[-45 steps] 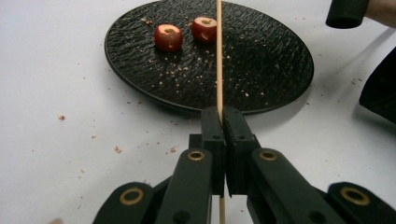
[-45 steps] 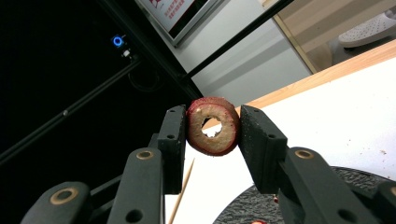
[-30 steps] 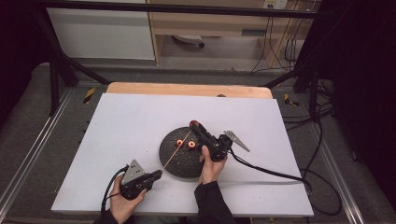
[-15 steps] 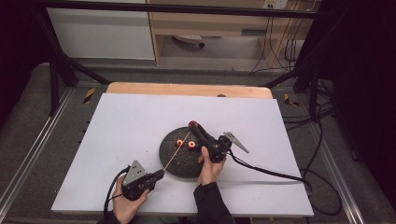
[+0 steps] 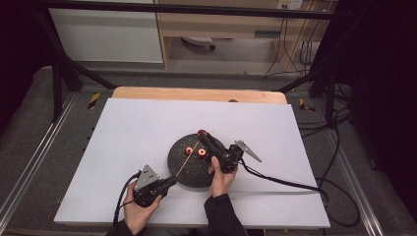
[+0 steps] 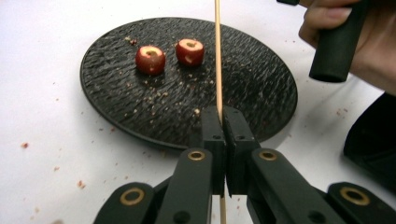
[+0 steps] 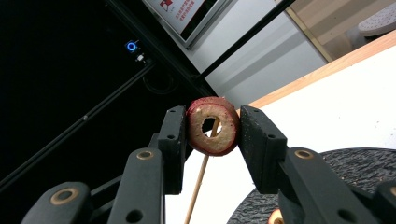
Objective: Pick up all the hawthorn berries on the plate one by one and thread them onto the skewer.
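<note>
Fruit ring [image 7: 212, 126] pinched in my right hand-held gripper [image 7: 212, 128], skewer [image 6: 217, 56] clamped in left hand-held gripper [image 6: 223, 122], tip entering hole; two pieces [image 6: 150, 59] wait upper left on plate [image 6: 261, 88].

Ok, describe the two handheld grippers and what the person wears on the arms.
Both the left gripper and right gripper are black, with two flat jaws on linkage arms with brass-coloured pivot rings. Each carries a grey three-cornered plate and trails a black cable. Dark sleeves reach the wrists.

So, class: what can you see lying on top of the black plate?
On the black plate lie two cored red fruit pieces and scattered crumbs. The wooden skewer, held by the left gripper, crosses above it. The gripper covers the near rim.
</note>
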`<action>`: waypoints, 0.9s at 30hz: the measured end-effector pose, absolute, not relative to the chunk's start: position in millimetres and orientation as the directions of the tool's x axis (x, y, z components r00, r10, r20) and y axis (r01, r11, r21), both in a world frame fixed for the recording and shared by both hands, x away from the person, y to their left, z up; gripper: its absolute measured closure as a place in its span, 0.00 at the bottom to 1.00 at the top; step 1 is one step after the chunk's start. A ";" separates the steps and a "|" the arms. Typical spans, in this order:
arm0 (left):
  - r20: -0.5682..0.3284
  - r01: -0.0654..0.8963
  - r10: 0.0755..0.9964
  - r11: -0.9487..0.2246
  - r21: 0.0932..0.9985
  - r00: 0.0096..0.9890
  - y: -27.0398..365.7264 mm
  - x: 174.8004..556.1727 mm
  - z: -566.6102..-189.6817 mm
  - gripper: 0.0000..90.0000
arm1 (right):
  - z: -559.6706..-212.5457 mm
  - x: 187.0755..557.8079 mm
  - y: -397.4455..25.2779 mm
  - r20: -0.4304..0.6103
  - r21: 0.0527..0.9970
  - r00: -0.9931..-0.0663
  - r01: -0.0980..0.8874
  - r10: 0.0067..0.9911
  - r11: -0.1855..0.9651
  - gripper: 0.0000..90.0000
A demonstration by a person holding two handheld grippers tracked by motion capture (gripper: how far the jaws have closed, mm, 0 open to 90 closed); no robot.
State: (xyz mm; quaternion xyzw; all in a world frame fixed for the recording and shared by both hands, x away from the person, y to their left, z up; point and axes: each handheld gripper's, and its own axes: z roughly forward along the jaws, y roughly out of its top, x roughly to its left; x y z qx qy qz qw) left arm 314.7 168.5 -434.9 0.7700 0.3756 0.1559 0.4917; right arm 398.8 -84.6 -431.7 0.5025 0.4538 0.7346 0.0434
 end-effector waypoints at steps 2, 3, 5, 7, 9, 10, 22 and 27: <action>-0.123 0.421 0.732 -0.238 0.875 0.670 166.4 316.8 -431.2 0.98 | -431.5 398.1 -84.7 0.699 0.711 -0.492 0.393 0.520 -0.584 0.70; -0.126 0.422 0.733 -0.234 0.876 0.668 165.5 317.7 -429.5 0.98 | -431.5 397.6 -84.7 0.699 0.711 -0.493 0.395 0.518 -0.582 0.70; -0.127 0.421 0.733 -0.233 0.877 0.668 164.5 320.2 -426.2 0.98 | -431.2 396.6 -84.8 0.697 0.712 -0.495 0.393 0.519 -0.582 0.70; -0.124 0.419 0.734 -0.233 0.878 0.668 162.9 322.3 -423.3 0.98 | -430.6 395.5 -85.0 0.698 0.711 -0.498 0.395 0.515 -0.582 0.70; -0.127 0.419 0.733 -0.230 0.879 0.668 160.7 324.0 -421.2 0.98 | -430.0 394.6 -85.1 0.699 0.710 -0.499 0.396 0.513 -0.582 0.70; -0.128 0.419 0.733 -0.228 0.879 0.668 159.6 324.7 -420.6 0.98 | -429.9 394.1 -85.3 0.696 0.713 -0.502 0.397 0.513 -0.578 0.70; -0.133 0.425 0.734 -0.227 0.876 0.666 141.4 342.6 -412.5 0.98 | -434.0 386.1 -83.5 0.681 0.730 -0.516 0.422 0.519 -0.538 0.70; -0.133 0.427 0.734 -0.229 0.875 0.666 135.8 349.4 -410.0 0.98 | -437.9 382.1 -82.0 0.671 0.740 -0.523 0.430 0.525 -0.517 0.70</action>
